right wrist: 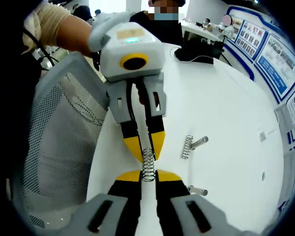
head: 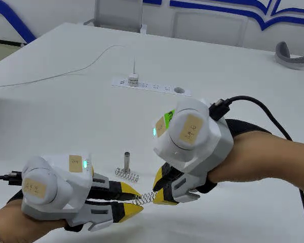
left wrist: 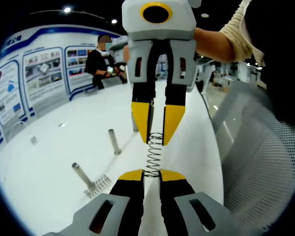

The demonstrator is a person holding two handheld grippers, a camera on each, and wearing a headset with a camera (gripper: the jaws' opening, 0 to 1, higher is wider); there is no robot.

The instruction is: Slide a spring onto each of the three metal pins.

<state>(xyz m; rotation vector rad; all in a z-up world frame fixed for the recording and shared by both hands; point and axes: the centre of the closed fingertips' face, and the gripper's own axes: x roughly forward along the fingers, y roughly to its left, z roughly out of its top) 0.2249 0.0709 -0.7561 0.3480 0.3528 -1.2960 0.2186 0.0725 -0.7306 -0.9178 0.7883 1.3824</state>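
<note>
we hold one spring [head: 145, 198] between left gripper [head: 136, 200] and right gripper [head: 157, 195], each clenched on an end, probably to steady it for aiming at the upright metal pin [head: 126, 161] just behind.

Head view is looking down at the table [head: 66, 101]. Gripper views are facing each other closely, sharing the spring [left wrist: 154, 153].

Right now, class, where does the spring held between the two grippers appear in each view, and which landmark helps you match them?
Head view: the spring sits low centre, lying nearly level.
Left gripper view: the spring is at centre, running upward.
Right gripper view: the spring is just below centre.
Shared landmark: the loose spring lying at the foot of a pin.
</note>
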